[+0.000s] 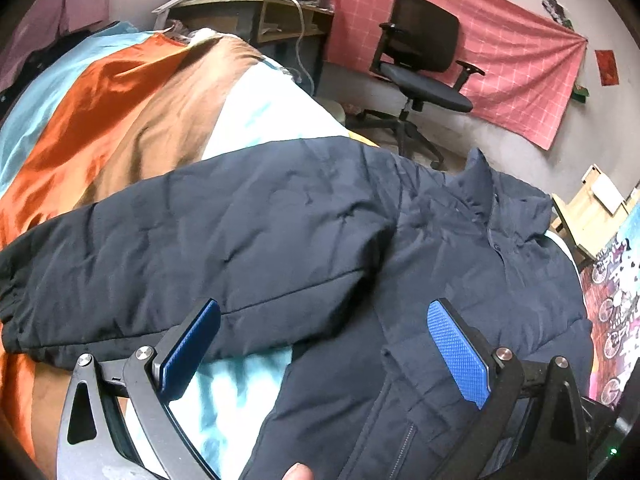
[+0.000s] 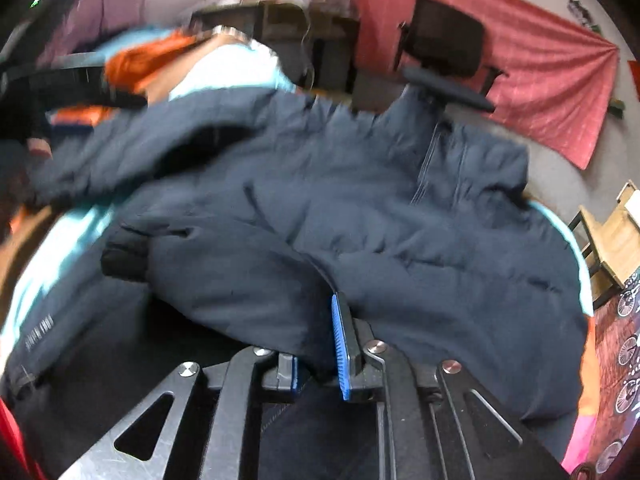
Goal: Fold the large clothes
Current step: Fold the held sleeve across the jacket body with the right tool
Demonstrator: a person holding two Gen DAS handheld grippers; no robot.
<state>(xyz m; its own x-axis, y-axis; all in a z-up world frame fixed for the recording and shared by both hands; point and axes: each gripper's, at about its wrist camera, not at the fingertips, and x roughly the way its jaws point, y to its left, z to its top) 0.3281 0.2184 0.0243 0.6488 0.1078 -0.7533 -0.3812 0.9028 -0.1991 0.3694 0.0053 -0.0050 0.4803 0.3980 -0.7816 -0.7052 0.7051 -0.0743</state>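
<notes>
Right gripper [image 2: 320, 344]: blue-padded fingers nearly closed, pinching a fold of the jacket.
Left gripper [image 1: 324, 344]: fingers spread wide, holding nothing, above the jacket.
Dark navy padded jacket [image 1: 320, 232]: spread across the striped bedspread [image 1: 120, 104].
Far right: black office chair [image 1: 424, 52].

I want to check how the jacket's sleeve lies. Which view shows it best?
The left wrist view: the sleeve lies sharp and whole, stretched leftward across the bedcover to its cuff. The right wrist view is motion-blurred; there the sleeve is a smeared, bunched shape.
</notes>
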